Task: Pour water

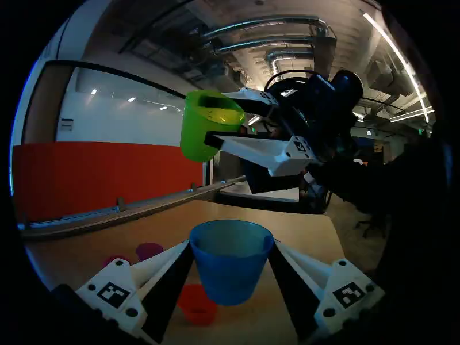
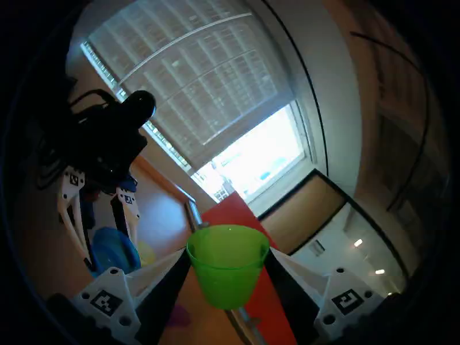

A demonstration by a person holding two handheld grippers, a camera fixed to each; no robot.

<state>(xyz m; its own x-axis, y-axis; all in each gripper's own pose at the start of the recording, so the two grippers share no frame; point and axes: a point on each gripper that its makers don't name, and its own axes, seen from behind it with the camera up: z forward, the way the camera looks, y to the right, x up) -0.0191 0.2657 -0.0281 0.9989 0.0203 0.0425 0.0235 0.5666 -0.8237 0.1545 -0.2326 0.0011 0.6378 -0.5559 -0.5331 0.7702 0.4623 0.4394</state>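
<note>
Closest to the lens in the left gripper view: blue cup (image 1: 231, 279), smooth translucent plastic, tapered, upright, round mouth up. Clamped on both sides by the left gripper (image 1: 231, 248), white plastic fingers with black inner pads pressed against the cup's walls, a square black-and-white marker on each. Underneath, pale wooden table (image 1: 172, 221), matte. On it, low and to the left, small red cup (image 1: 197, 306) and purple cup (image 1: 149, 250), both apart from the blue one. Higher up and beyond, green cup (image 1: 198, 129), glossy translucent plastic, tipped with its mouth toward the lens, pinched between the fingers of the right gripper (image 1: 217, 118). Behind, flat orange wall panel (image 1: 103, 178) and round metal pipes (image 1: 270, 29) along the ceiling.

Closest in the right gripper view: green cup (image 2: 228, 273) again, tapered, thin round rim, squeezed between the white, black-padded fingers of the right gripper (image 2: 228, 253). Farther off at left, left gripper (image 2: 110, 244), closed on the blue cup (image 2: 115, 257), seen as a rounded blue shape. Above, window with ribbed slatted blinds (image 2: 201, 86). Water in either cup: cannot tell.
</note>
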